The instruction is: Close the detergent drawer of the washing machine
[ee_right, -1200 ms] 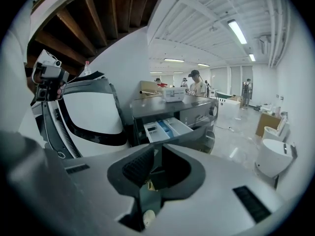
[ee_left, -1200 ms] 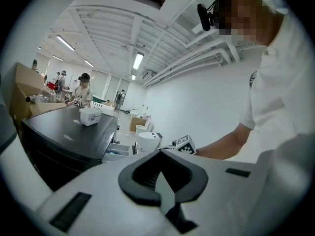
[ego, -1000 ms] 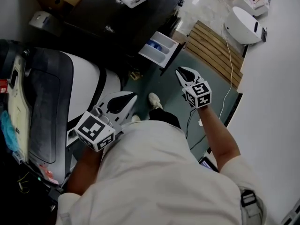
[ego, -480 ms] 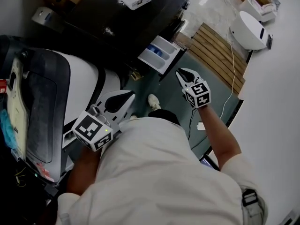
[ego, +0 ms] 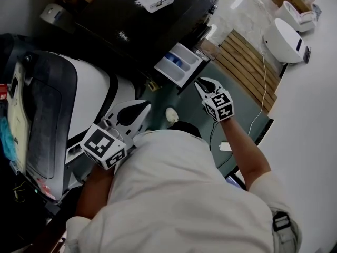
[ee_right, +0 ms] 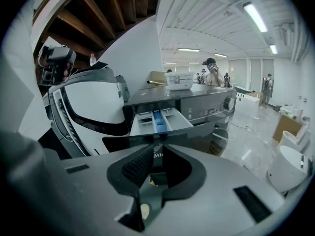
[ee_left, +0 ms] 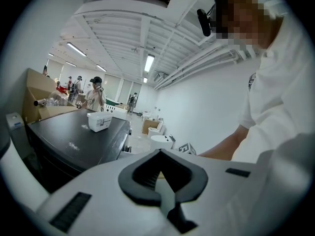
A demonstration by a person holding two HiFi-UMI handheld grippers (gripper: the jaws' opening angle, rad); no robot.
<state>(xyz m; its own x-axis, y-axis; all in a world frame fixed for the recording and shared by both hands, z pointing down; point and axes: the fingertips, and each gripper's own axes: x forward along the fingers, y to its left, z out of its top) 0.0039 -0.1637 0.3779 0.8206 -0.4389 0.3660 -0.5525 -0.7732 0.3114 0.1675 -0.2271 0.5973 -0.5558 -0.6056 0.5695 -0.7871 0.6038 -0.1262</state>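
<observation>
Green floor (ego: 239, 99); dark washing machine (ego: 131, 20), one detergent drawer (ego: 179, 65) out; left claw (ego: 147, 107), right claw (ego: 200, 82) clenched empty.

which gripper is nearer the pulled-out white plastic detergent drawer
Right. The right gripper hovers just short of the white plastic detergent drawer; the left gripper is farther back, beside the white curved panel.

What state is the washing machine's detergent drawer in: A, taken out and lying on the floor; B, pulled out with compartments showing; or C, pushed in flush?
B: the detergent drawer juts out from the washing machine front, its compartments open to view.
</observation>
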